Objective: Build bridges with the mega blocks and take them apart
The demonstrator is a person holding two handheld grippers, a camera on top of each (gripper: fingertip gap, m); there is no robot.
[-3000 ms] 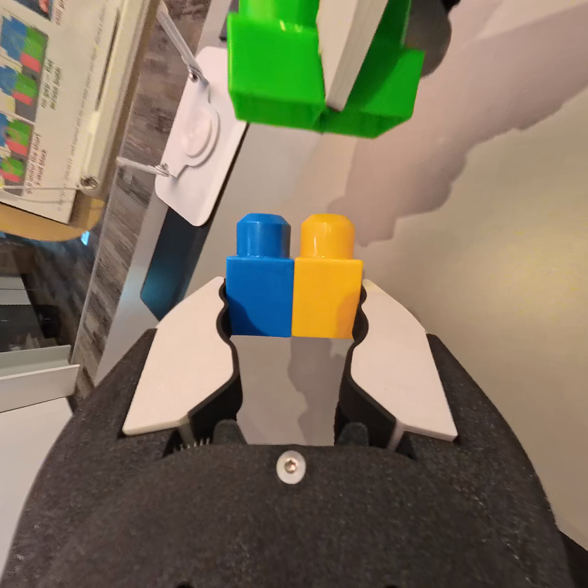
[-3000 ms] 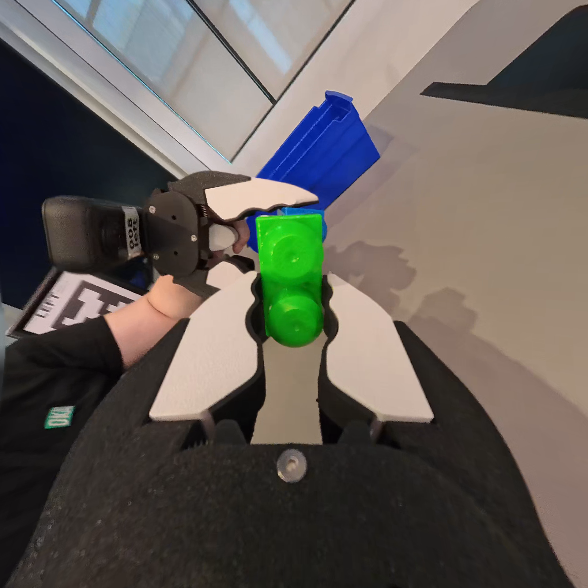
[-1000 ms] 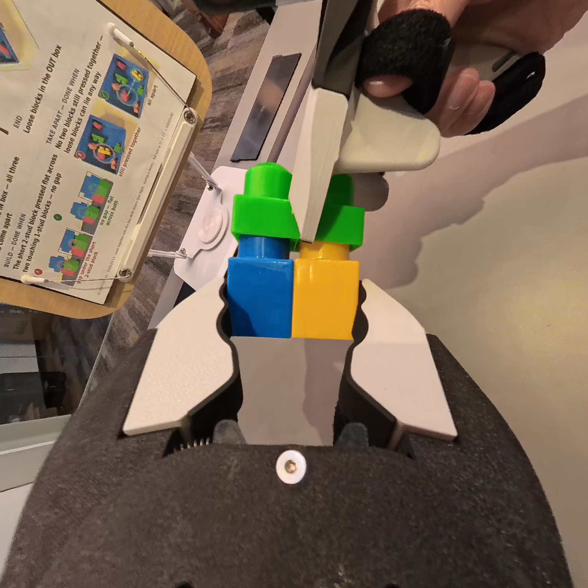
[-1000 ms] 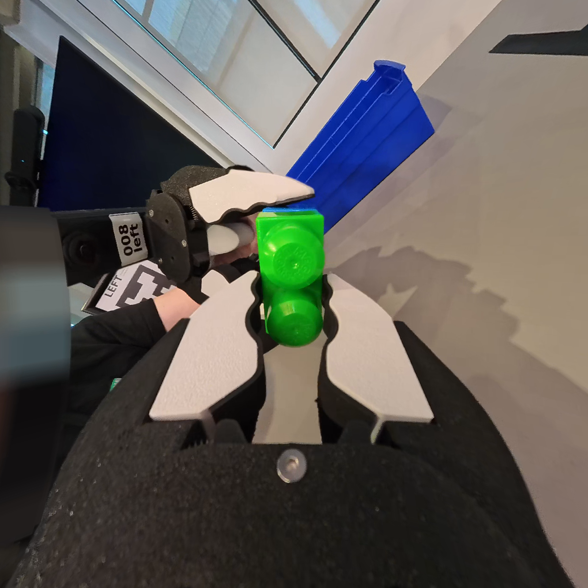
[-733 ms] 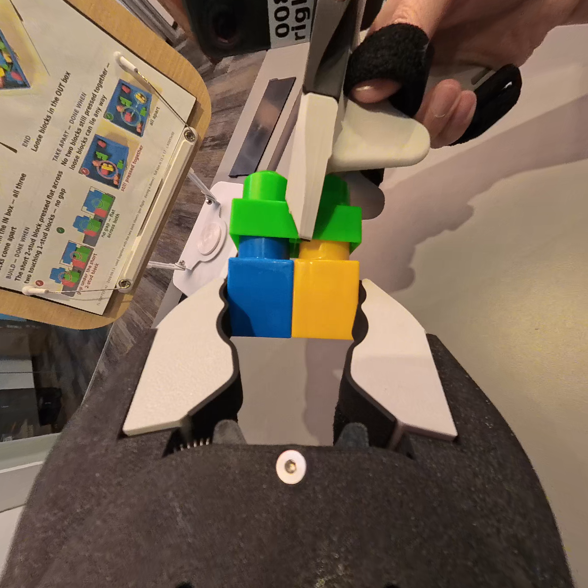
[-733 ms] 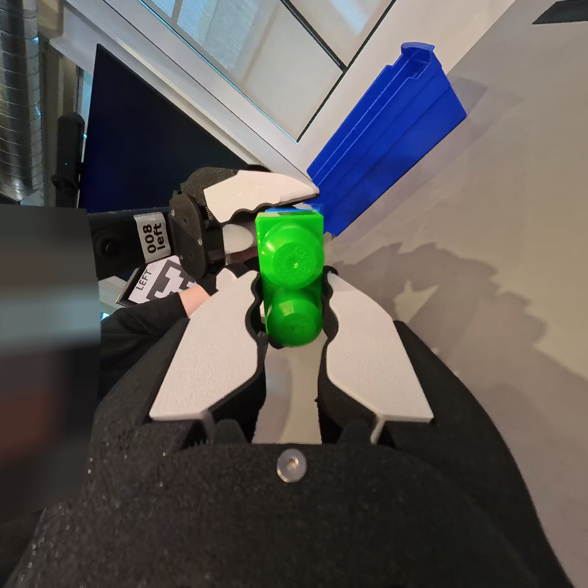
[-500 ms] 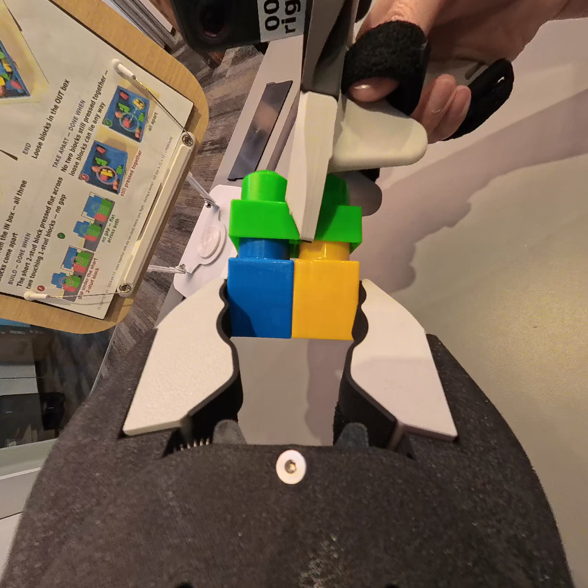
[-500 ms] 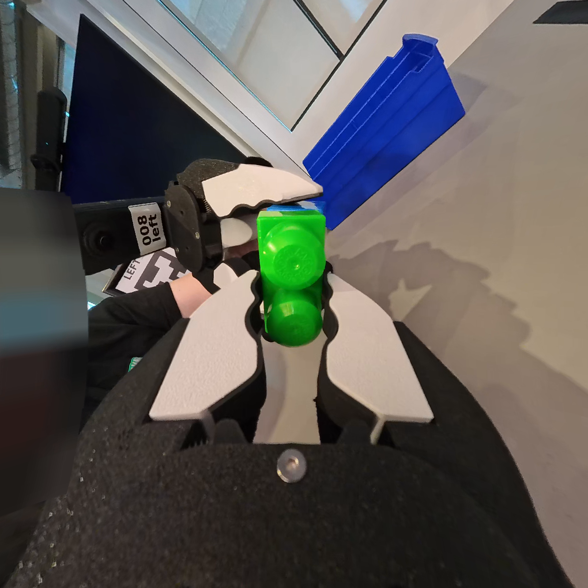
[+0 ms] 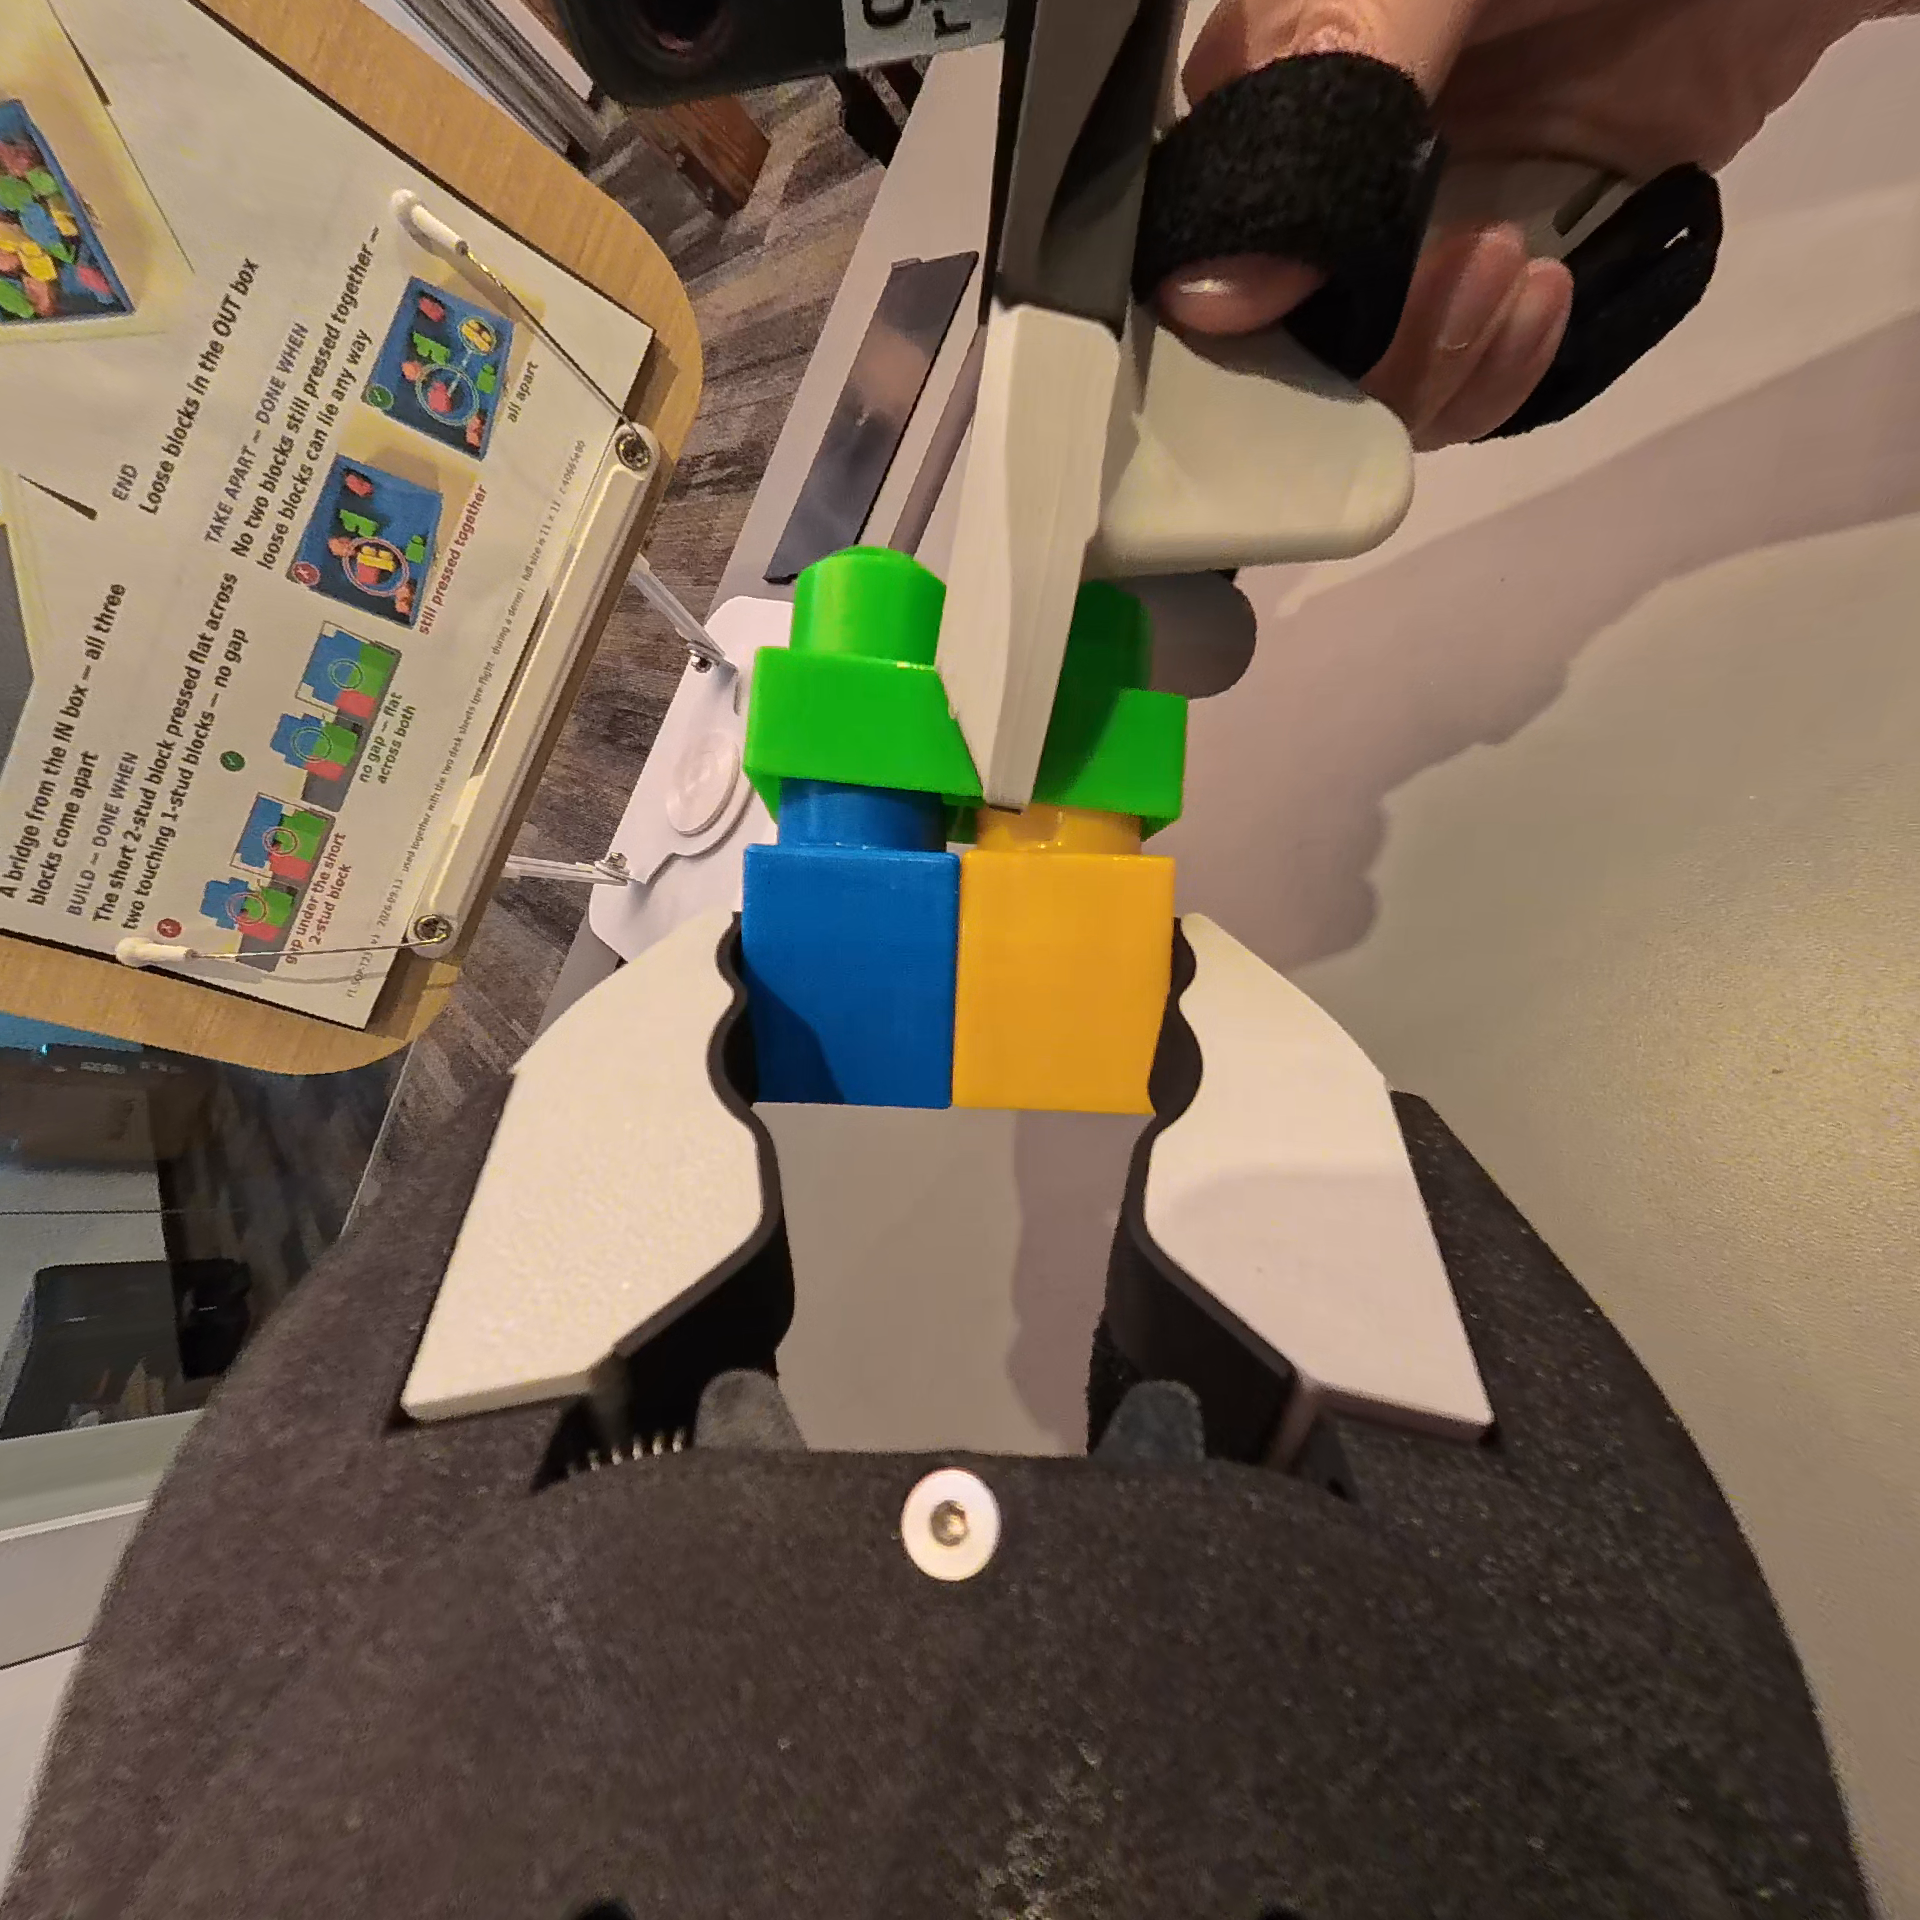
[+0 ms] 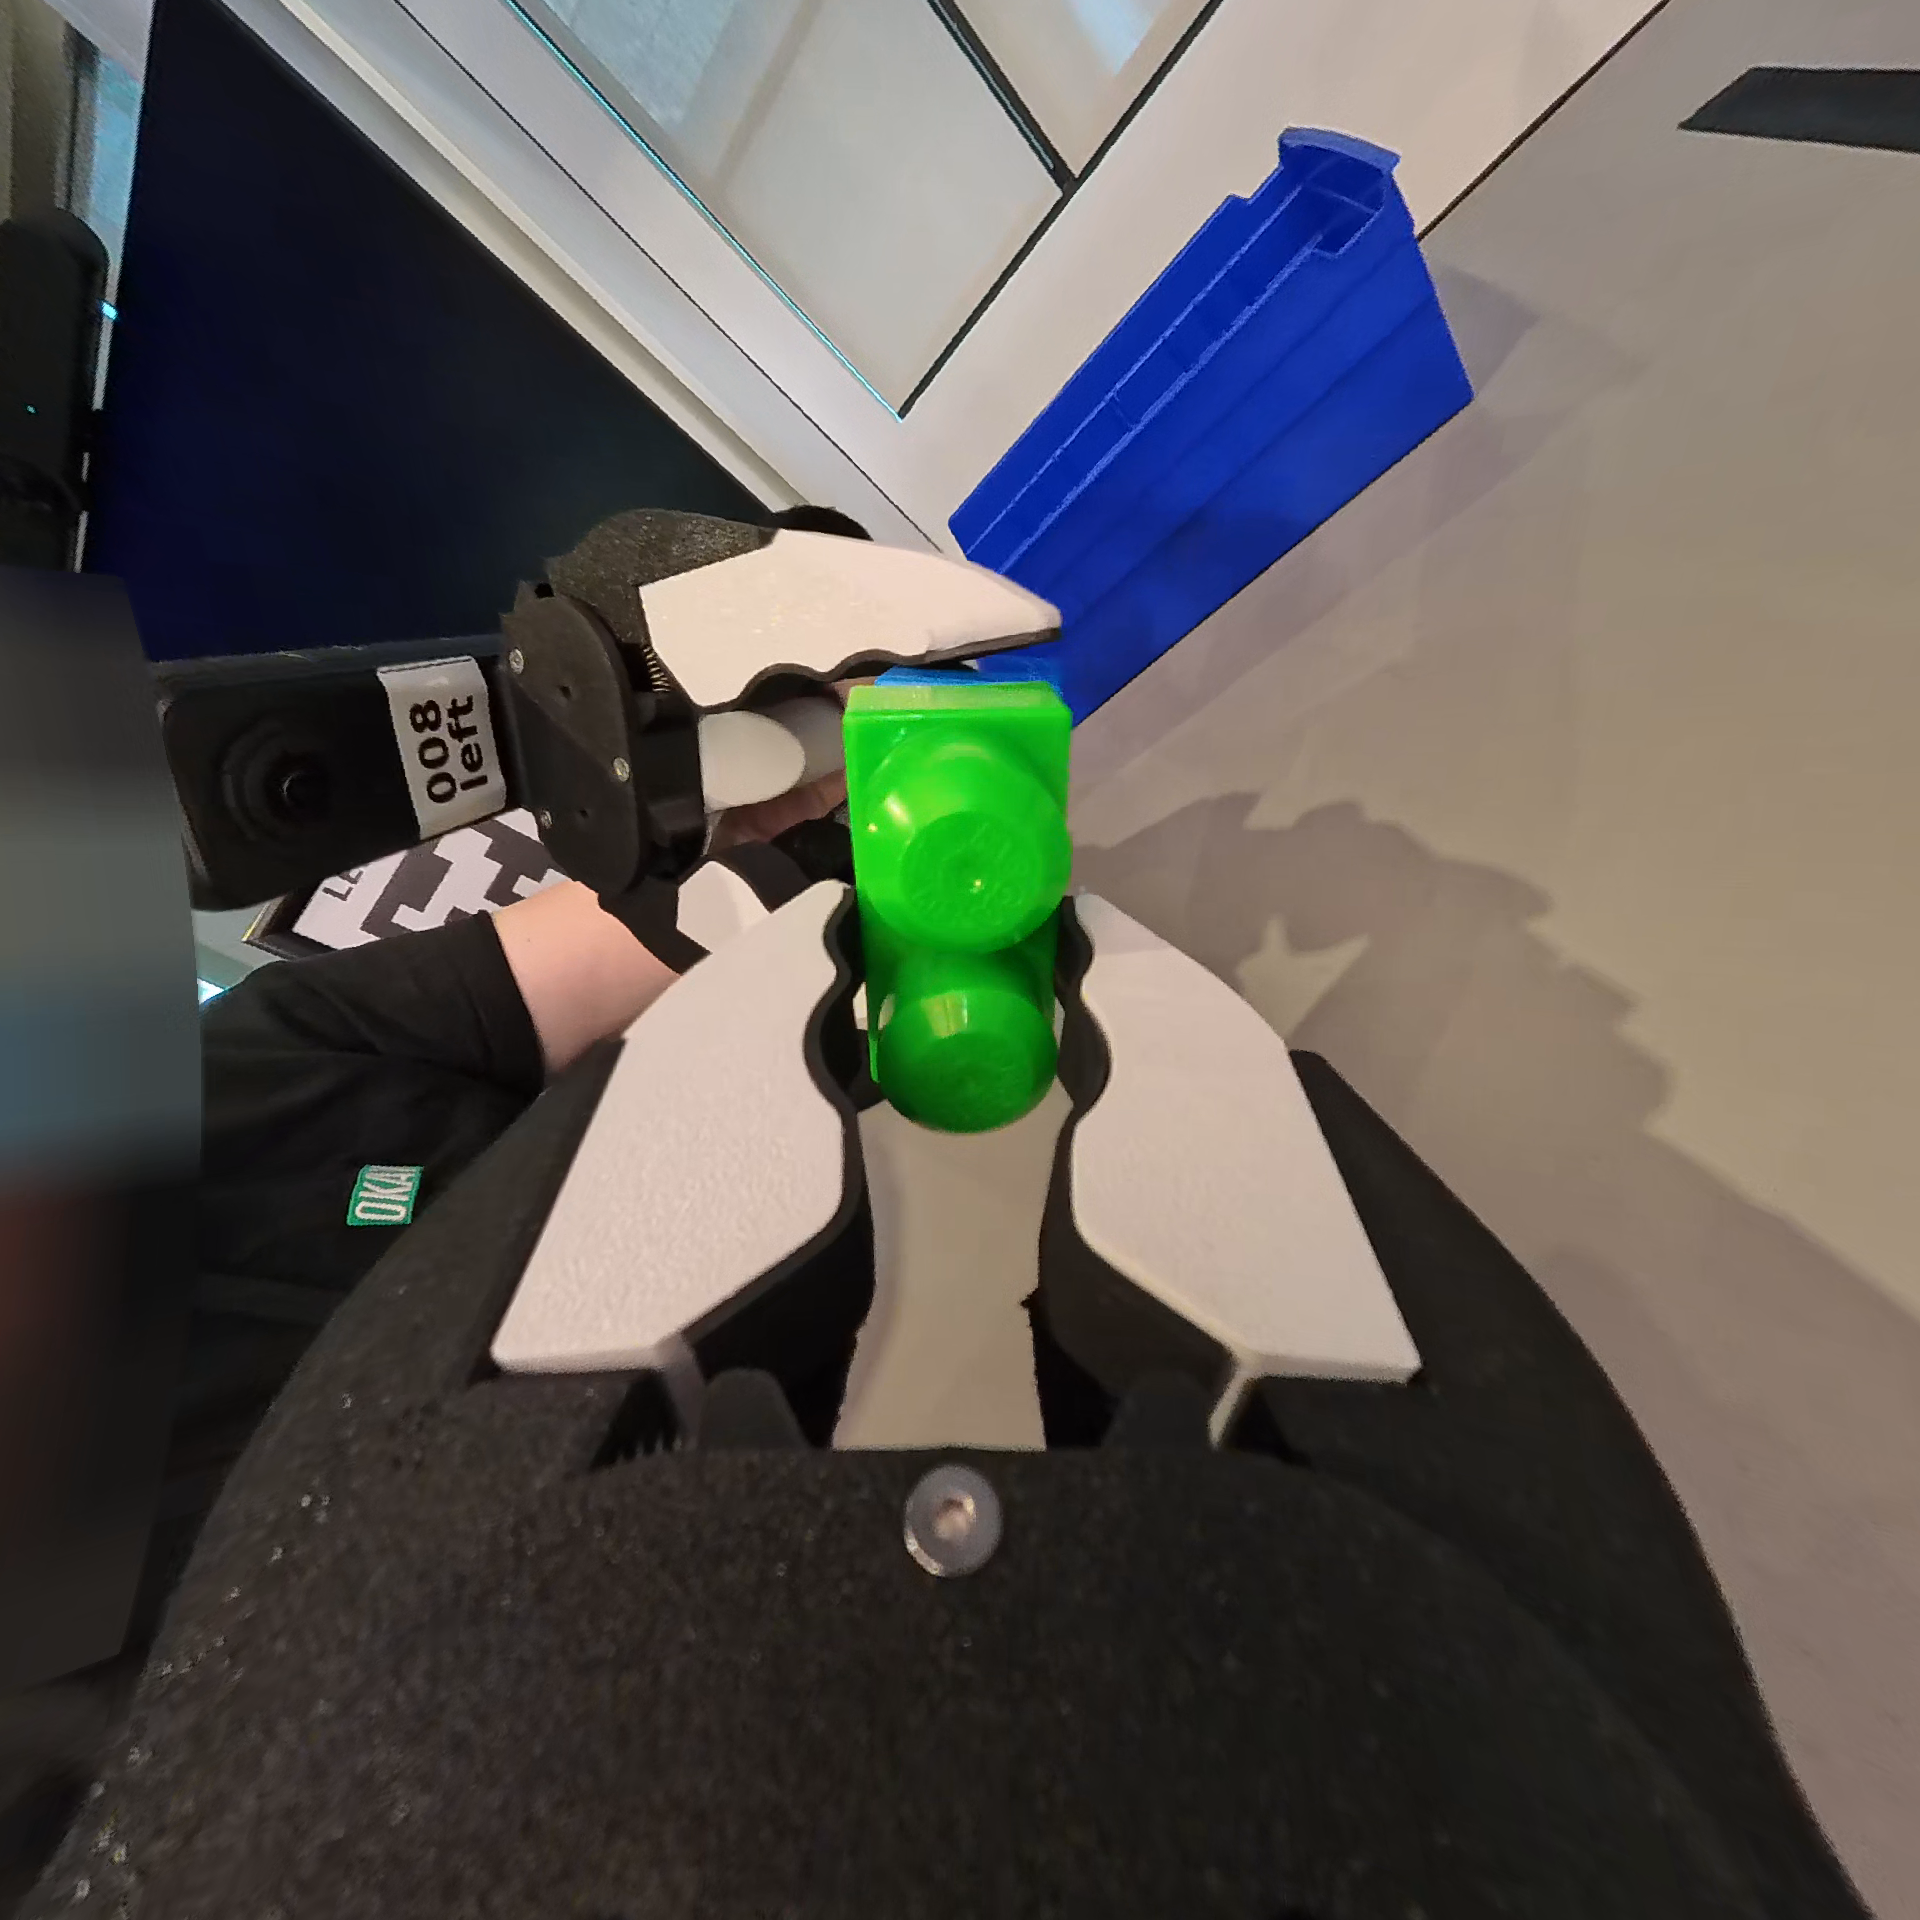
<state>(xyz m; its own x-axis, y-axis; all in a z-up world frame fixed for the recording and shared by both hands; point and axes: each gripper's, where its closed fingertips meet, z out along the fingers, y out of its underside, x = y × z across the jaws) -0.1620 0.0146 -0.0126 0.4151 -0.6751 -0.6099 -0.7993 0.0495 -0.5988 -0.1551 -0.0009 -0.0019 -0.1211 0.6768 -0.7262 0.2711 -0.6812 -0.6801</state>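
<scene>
In the left wrist view my left gripper is shut on a blue one-stud block and a yellow one-stud block held side by side, studs pointing away. A green two-stud block sits across both studs, with part of each stud still showing below it. In the right wrist view my right gripper is shut on that green block. The right gripper's finger comes down over the green block in the left wrist view. The left gripper's upper finger shows beside the green block.
A blue bin stands on the white table near a window. A clipboard with an instruction sheet and a white plate lie at the left. A hand holds the right gripper. A dark-sleeved arm holds the left one.
The green block has come down from above onto the blue and yellow studs. In the last second both grippers shifted only slightly, still pressed together.
</scene>
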